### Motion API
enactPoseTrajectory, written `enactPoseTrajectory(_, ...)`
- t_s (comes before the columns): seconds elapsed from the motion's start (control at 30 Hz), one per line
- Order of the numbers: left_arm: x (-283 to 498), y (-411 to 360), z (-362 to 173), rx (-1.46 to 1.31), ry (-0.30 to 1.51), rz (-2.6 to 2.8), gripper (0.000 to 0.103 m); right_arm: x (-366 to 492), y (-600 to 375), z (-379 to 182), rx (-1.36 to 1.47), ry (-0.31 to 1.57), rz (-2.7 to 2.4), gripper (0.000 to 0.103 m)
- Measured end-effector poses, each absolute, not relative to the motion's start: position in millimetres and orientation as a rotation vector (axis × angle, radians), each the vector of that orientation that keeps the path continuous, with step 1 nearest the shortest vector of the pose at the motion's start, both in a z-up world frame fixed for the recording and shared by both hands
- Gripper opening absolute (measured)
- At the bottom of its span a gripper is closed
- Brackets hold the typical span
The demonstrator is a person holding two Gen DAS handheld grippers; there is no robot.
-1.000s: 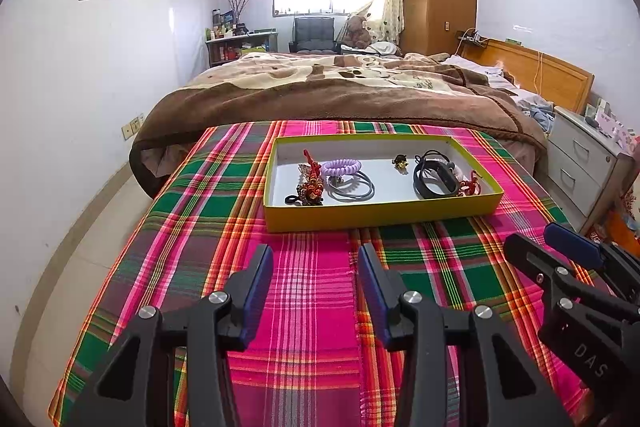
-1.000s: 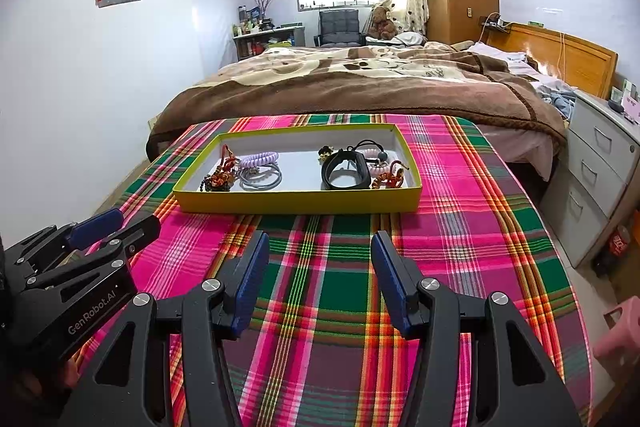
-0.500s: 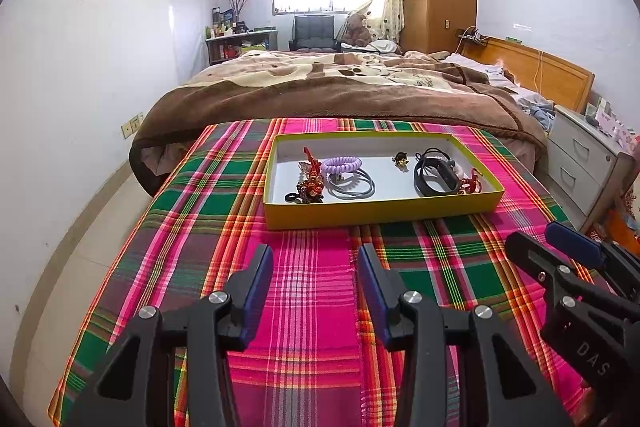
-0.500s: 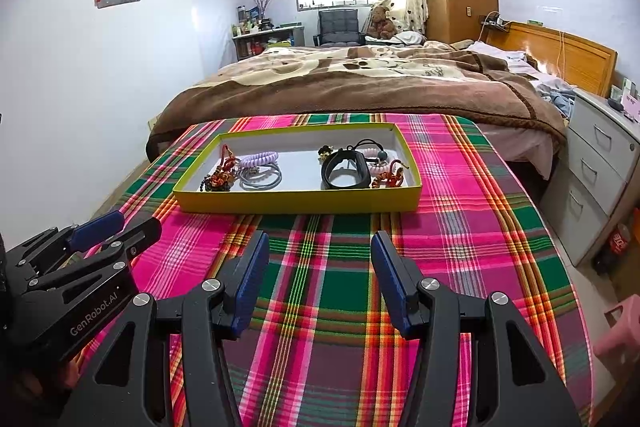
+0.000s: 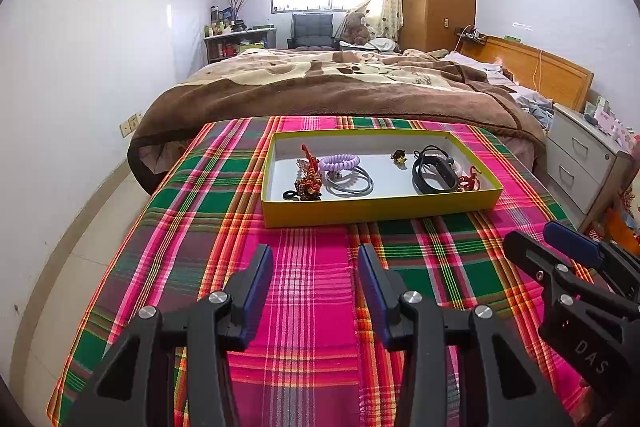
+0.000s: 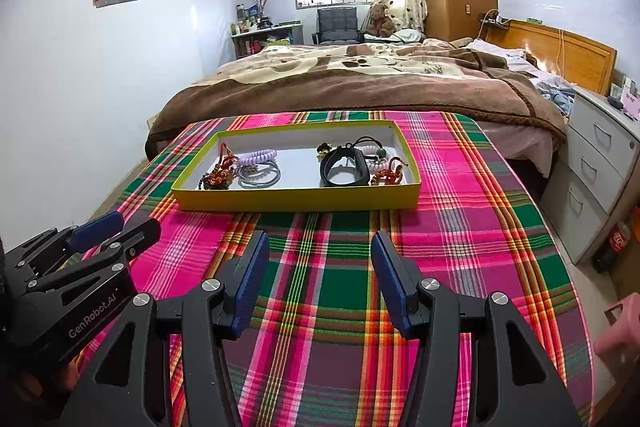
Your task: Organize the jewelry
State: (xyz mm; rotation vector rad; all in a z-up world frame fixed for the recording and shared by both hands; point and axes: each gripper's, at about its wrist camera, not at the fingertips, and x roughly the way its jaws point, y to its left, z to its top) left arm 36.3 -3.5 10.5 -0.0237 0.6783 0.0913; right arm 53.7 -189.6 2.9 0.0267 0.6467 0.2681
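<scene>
A shallow yellow tray stands on the plaid-covered table and holds jewelry. Inside lie a red beaded charm, a purple coil band, grey hair ties, a small dark trinket, a black wristband and a red knot ornament. My left gripper is open and empty, short of the tray. My right gripper is open and empty beside it.
The plaid cloth covers the table to its edges. A bed with a brown blanket stands behind. A white drawer unit is at the right, a pink stool low right, tiled floor left.
Both views have shifted only slightly; the tray sits marginally higher in the left wrist view. Both grippers stay open and nothing in the tray has moved.
</scene>
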Motion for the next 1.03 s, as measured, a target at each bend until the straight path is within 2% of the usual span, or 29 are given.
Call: enactPoseTrajectory(1.03, 36.9, -7.8, 11.2, -0.033, 0.681, 0.044, 0.044, 53.9, -189.9, 0.1, 0.031, 0.652, 0.266, 0.053)
